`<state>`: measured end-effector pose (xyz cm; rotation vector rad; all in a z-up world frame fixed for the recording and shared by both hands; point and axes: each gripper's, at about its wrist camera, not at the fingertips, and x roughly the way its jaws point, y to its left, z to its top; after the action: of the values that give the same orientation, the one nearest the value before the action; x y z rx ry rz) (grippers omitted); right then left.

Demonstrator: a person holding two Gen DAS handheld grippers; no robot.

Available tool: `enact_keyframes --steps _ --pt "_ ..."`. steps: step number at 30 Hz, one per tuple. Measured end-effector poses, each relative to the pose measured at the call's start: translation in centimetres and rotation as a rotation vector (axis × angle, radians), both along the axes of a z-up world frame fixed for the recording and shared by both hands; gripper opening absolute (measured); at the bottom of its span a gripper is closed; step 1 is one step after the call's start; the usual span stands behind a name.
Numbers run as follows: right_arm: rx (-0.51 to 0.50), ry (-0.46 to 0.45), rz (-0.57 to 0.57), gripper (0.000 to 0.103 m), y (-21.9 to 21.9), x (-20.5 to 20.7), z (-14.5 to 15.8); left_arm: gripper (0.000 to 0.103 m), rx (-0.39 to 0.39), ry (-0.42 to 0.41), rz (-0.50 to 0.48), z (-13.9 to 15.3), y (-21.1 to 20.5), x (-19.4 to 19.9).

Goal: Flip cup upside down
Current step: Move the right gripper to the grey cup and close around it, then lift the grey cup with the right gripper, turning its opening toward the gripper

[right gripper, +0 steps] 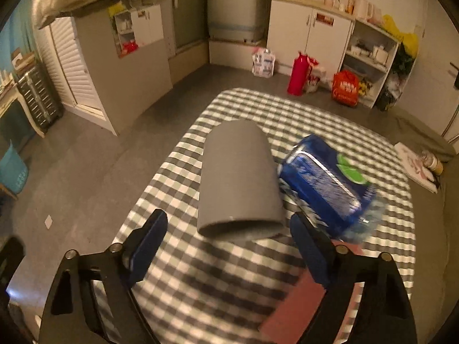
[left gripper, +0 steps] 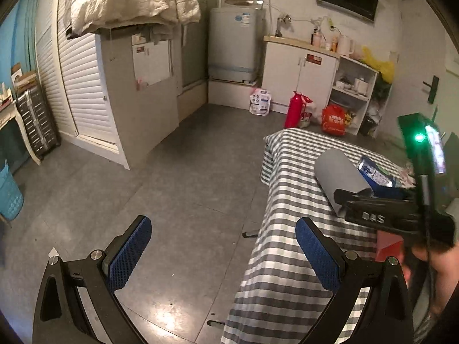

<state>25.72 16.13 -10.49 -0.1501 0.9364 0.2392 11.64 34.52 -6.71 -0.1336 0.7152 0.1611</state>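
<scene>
Plain grey cup [right gripper: 239,177] lies on its side on the checked tablecloth [right gripper: 218,281].

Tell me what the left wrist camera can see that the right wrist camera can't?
Only the left wrist view shows the left gripper, open over the floor beside the table, and the right gripper's black body with a green light.

Only the right wrist view shows the right gripper, open, with the cup's mouth near its fingers, and the bottle lying on the floor.

Both show the grey cup lying on its side on the checked tablecloth, the blue packet and the red flask.
</scene>
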Motion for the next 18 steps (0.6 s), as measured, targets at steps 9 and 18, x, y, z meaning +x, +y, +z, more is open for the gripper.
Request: enact_keyframes --steps 9,18 --pt "-0.035 0.058 -0.046 0.073 0.0 3.6 -2.0 0.103 -0.024 0.015 -0.027 0.0 -0.3 0.1" --pt "0.031 0.042 -0.017 0.072 -0.2 -3.1 -0.4 0.103 0.066 0.000 -0.045 0.9 -1.4 -0.1"
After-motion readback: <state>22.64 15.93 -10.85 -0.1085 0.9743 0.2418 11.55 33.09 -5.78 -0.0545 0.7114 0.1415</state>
